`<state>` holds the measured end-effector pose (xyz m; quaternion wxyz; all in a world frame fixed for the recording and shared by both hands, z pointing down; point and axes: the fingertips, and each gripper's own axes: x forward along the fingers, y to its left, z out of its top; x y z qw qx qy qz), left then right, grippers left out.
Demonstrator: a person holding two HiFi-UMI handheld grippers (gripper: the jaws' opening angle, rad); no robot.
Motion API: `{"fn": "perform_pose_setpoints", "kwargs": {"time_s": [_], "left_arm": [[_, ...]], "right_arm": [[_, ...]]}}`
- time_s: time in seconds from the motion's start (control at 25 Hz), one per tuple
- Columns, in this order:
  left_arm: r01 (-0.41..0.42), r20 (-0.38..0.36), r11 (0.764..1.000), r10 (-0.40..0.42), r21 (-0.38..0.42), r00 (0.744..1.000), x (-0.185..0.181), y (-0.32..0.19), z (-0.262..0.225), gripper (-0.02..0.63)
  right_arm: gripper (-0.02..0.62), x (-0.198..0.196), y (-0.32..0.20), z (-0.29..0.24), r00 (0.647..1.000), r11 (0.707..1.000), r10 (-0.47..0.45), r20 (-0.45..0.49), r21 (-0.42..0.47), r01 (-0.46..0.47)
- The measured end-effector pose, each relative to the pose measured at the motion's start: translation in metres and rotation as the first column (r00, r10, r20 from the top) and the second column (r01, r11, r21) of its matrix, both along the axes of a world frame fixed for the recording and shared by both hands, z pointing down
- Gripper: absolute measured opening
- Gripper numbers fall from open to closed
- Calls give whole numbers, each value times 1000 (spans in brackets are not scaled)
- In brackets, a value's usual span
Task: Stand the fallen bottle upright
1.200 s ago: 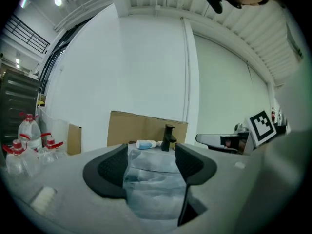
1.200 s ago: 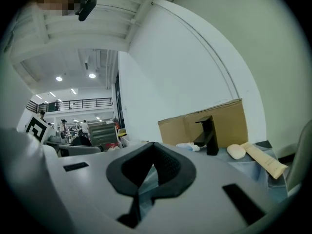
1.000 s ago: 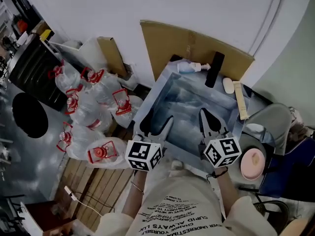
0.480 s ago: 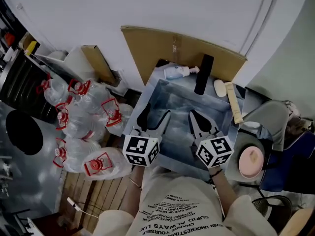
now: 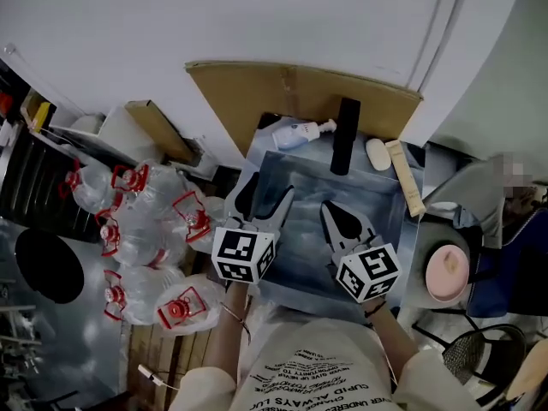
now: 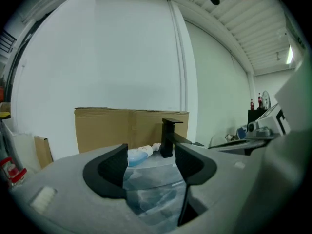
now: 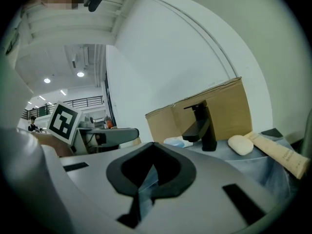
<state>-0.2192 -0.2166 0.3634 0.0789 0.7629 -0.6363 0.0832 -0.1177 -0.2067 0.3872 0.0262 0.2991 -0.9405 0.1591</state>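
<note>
Bottle [image 5: 294,134] sideways beside black faucet [image 5: 344,135]

The left tongs [image 6: 151,160] stand wide apart, with nothing between them. Beyond them a bottle [image 6: 138,153] lies on its side on the marbled counter [image 6: 148,173], just beside a black tap [image 6: 168,136]. Brown cardboard [image 6: 107,128] stands behind, against the white wall.

Black faucet [image 5: 344,135] stood at far rim of marbled grey sink [image 5: 304,178]; white soap bar [image 5: 378,153] just right of faucet; beige tube [image 5: 405,178] lay along right rim beside soap; cardboard sheet [image 5: 282,92] leaned on wall behind sink; clear water jugs with red caps [image 5: 145,221] crowded floor at left; pink dish [image 5: 448,272] sat at near right.
</note>
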Motion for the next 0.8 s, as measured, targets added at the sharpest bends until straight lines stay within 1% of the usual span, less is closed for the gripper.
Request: {"fn": "perform_pose_setpoints", "kwargs": {"time_s": [0.12,0.24,0.44,0.6,0.8], "left_arm": [[-42,31,999,42,-2,999,-3,-18,0,295],[-90,50,996,91,-14,995,-5,-34,3,295],[-175,96,983,179,-50,979,-10,-58,10,295],[-245,159,964,259,-106,953,-14,-80,21,295],[-320,226,933,352,-166,908,-13,-105,37,295]], "right_arm": [[5,-4,-2,1,1000,1000,12,-19,10,-12],[5,-6,-7,3,998,999,53,-33,13,-53],[5,-16,-13,8,992,993,118,-46,1,-119],[5,-30,-17,16,988,990,144,-57,-7,-144],[5,-40,-25,26,980,982,186,-65,-12,-187]]}}
